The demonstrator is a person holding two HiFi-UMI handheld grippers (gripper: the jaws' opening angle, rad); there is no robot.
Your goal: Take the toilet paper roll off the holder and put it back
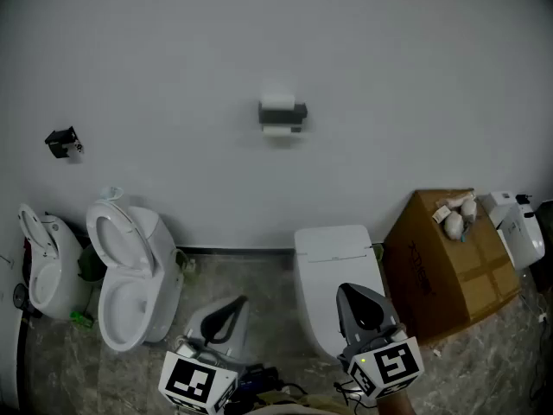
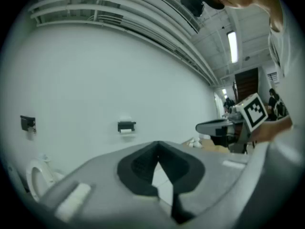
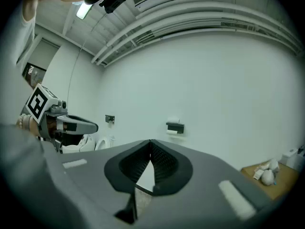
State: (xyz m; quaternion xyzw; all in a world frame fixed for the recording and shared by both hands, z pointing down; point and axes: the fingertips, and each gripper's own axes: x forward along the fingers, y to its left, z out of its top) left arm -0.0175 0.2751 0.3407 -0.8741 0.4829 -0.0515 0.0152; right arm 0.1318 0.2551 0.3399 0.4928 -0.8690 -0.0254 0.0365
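Saw the toilet paper roll [image 1: 278,102] on its holder [image 1: 283,114], well ahead of left gripper [image 1: 237,302] and right gripper [image 1: 351,290], both closed, empty. Judged it light, soft, crushable; better pinched gently by one end.

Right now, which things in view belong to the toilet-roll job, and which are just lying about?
Job:
- toilet paper roll, sitting on the holder on the wall
- left claw and right claw, both shut and empty

Lying about:
- open toilet
- closed toilet
- cardboard box
- black wall fitting
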